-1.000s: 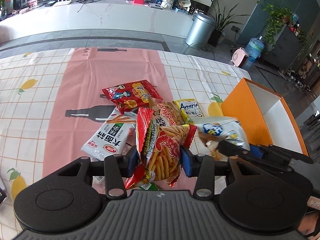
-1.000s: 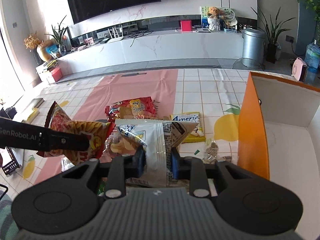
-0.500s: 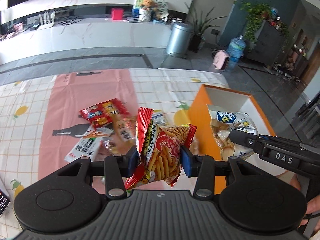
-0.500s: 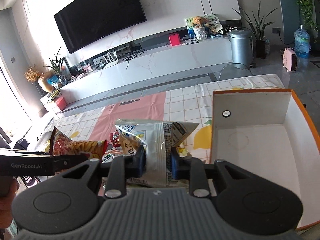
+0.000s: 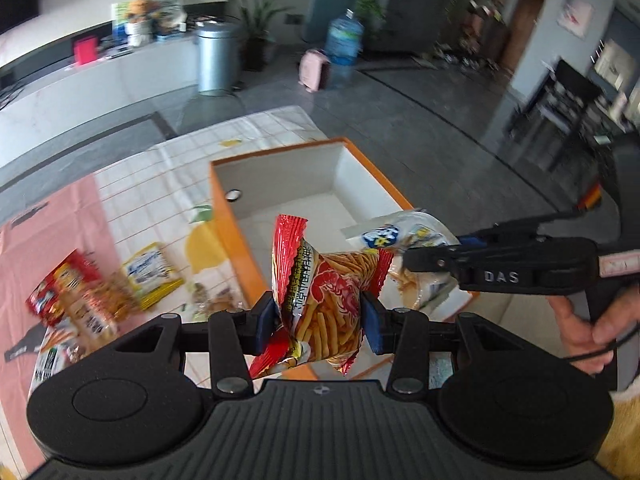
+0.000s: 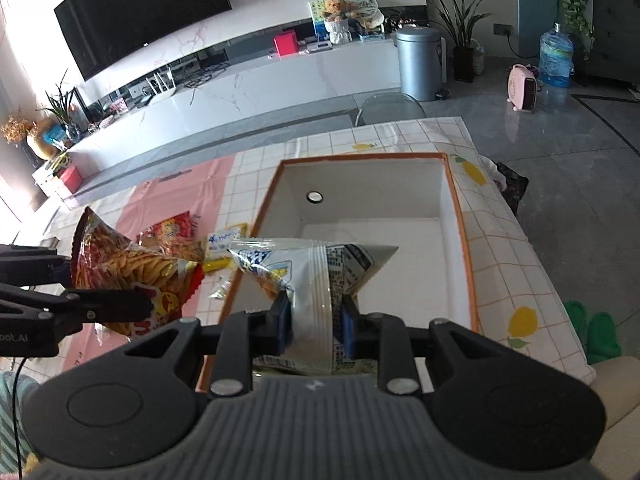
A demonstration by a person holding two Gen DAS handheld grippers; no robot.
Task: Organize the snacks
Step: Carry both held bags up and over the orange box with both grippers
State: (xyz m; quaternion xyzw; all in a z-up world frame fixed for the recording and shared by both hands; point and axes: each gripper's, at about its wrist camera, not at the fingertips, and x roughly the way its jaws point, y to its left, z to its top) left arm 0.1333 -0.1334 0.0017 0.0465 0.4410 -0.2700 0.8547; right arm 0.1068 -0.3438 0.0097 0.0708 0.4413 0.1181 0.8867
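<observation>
My left gripper (image 5: 320, 322) is shut on a red bag of shrimp sticks (image 5: 326, 292) and holds it in the air at the near left edge of the orange box (image 5: 224, 216). The red bag also shows in the right wrist view (image 6: 132, 276). My right gripper (image 6: 316, 326) is shut on a white and blue chip bag (image 6: 308, 280) and holds it over the near part of the orange box (image 6: 460, 216), whose white inside looks bare. The right gripper and chip bag (image 5: 404, 240) show to the right in the left wrist view.
Several snack packs lie on the tablecloth left of the box: a red pack (image 5: 60, 292), a yellow pack (image 5: 150, 276) and a white pack (image 5: 52, 360). The table's right edge (image 6: 520, 232) runs close beside the box, with floor beyond.
Both grippers have lifted their bags off the snack pile and carried them right. The chip bag now hangs over the box and the red bag is at its left edge.
</observation>
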